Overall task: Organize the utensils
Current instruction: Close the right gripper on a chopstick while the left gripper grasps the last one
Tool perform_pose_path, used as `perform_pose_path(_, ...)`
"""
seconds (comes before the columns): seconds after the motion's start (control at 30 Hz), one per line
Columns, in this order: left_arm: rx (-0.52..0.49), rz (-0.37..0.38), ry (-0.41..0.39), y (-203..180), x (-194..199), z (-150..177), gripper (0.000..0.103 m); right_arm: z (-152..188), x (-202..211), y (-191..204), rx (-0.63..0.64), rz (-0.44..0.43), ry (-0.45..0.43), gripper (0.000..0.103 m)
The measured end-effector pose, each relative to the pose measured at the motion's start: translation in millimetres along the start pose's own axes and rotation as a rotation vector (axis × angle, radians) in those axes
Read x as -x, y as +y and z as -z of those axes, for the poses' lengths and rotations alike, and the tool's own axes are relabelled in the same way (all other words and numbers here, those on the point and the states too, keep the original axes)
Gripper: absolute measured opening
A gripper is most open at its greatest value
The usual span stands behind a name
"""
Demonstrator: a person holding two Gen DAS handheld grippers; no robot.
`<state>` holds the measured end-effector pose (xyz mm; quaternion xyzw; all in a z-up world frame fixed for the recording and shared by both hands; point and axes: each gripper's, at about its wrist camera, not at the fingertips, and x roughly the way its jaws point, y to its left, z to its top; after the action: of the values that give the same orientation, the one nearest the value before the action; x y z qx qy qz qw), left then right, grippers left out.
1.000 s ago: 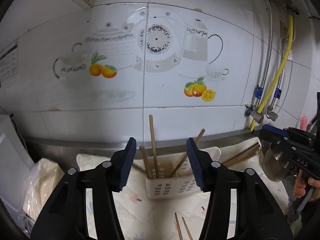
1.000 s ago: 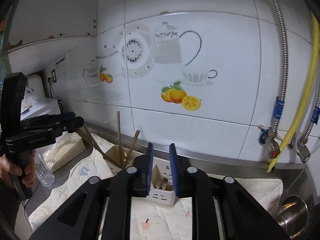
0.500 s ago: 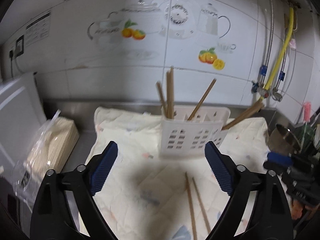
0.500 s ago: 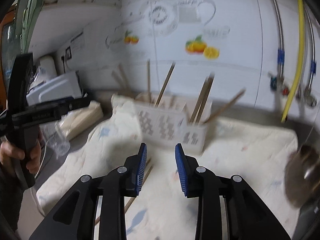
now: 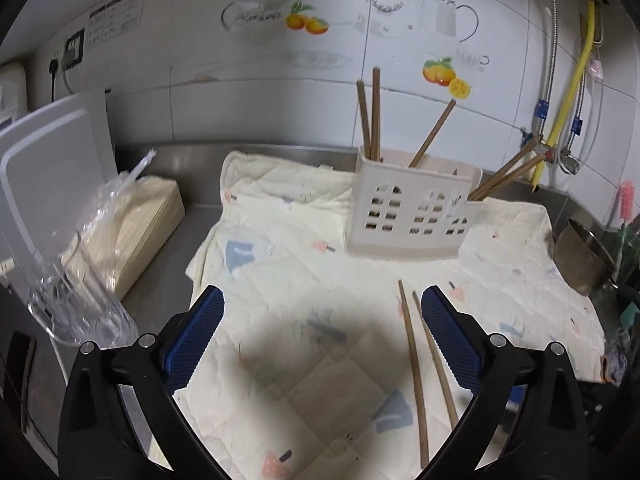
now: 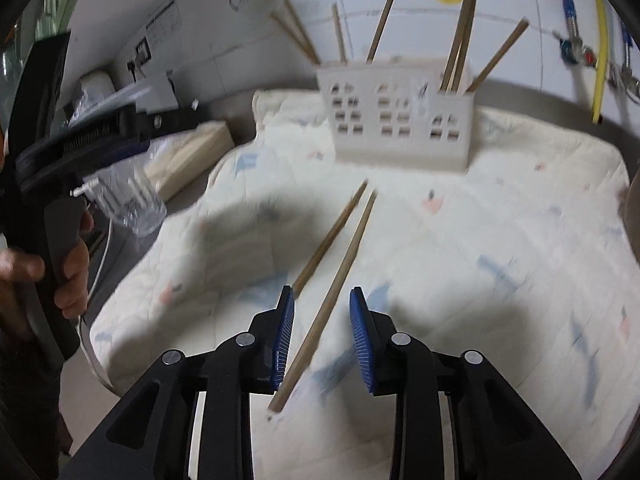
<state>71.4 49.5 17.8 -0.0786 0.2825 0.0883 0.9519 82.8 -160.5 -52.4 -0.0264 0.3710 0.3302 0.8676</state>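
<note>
A white slotted utensil holder (image 5: 412, 216) stands on a pale quilted cloth (image 5: 304, 264) and holds several wooden chopsticks (image 5: 374, 114). It also shows in the right wrist view (image 6: 396, 120). Two loose chopsticks (image 5: 416, 372) lie on the cloth in front of it. My left gripper (image 5: 320, 336) is wide open and empty above the cloth, left of the loose pair. My right gripper (image 6: 322, 336) is open with one loose chopstick (image 6: 332, 292) lying between its fingers; the other chopstick (image 6: 330, 240) lies just left.
A clear glass (image 5: 76, 304) and a bagged stack of paper (image 5: 132, 224) sit at the left. A metal pot (image 5: 582, 256) stands at the right. Pipes and a yellow hose (image 5: 568, 108) run down the tiled wall.
Both grippers have pulled back from the holder and tilted down toward the cloth. The left gripper opened wider. The right gripper opened and now straddles a loose chopstick.
</note>
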Motion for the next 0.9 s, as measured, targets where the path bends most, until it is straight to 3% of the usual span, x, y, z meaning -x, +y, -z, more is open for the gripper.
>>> perform_pose_path(0.33, 0.030, -0.009, -0.004, 16.6, 6.7, 18.1, 0.098, 22.9, -24.2, 14.3, -0.059, 0.014, 0.076, 0.015)
perform_pose_path(0.53, 0.043, -0.006, -0.002, 22.9, 8.8, 23.2, 0.098, 28.6, -31.4, 18.1, -0.054, 0.059, 0.094, 0.014)
perform_pose_path(0.9, 0.047, 0.009, 0.032, 20.2, 4.2, 35.3, 0.098, 31.9, -33.5, 13.2, -0.105, 0.066, 0.091, 0.010)
